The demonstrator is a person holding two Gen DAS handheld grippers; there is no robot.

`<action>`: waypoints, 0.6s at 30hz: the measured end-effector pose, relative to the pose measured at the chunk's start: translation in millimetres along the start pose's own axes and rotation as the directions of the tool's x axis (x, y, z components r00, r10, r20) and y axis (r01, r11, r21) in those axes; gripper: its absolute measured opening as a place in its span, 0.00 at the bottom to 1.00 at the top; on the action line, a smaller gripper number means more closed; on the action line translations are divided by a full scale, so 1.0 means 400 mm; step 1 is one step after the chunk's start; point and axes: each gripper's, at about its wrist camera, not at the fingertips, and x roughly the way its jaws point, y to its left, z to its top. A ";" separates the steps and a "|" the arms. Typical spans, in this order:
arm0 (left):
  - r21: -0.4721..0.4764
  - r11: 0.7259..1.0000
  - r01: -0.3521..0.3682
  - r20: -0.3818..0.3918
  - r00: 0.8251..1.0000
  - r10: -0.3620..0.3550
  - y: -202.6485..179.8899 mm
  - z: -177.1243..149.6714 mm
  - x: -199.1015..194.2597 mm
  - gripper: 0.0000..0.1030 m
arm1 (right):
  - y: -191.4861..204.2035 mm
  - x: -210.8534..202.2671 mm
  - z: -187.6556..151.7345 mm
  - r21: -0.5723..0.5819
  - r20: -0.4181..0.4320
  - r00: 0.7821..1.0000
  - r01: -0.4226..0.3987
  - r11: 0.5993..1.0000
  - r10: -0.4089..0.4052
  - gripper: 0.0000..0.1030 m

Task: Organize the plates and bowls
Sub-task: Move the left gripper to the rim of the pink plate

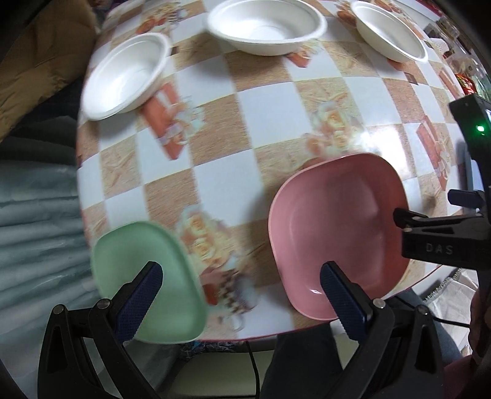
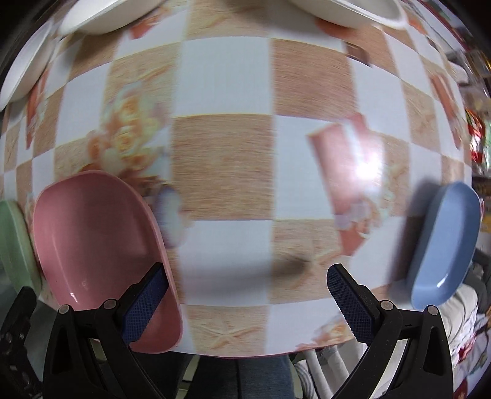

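A: What sits on the table with the checkered, flower-printed cloth [image 1: 214,122]?

B: Along its near edge, three square plastic plates with rounded corners. The mint-green one [image 1: 147,285] is at the left end of that edge, the pink one [image 1: 334,233] near the middle, and the blue one [image 2: 445,242] toward the right end, partly over the edge. Green and pink lie apart, with cloth showing between them.

A: And the bowls?

B: Three white round foam bowls toward the far edge: one at the far left [image 1: 125,75], one in the middle [image 1: 265,26], one at the far right [image 1: 389,30]. All stand upright and separate.

A: The grippers?

B: The left gripper [image 1: 242,294] is spread wide over the near edge, one blue pad above the green plate, the other above the pink plate; it holds nothing. The right gripper [image 2: 248,294] is also spread wide and empty, its left finger [image 2: 147,304] over the pink plate's near corner. Whether it touches the plate, I cannot tell. Both views are blurred.
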 end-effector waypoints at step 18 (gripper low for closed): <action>0.008 0.999 0.049 0.010 0.999 -0.049 -0.125 0.127 0.122 1.00 | -0.128 0.143 -0.036 0.106 -0.074 0.992 -0.096 0.990 0.104 1.00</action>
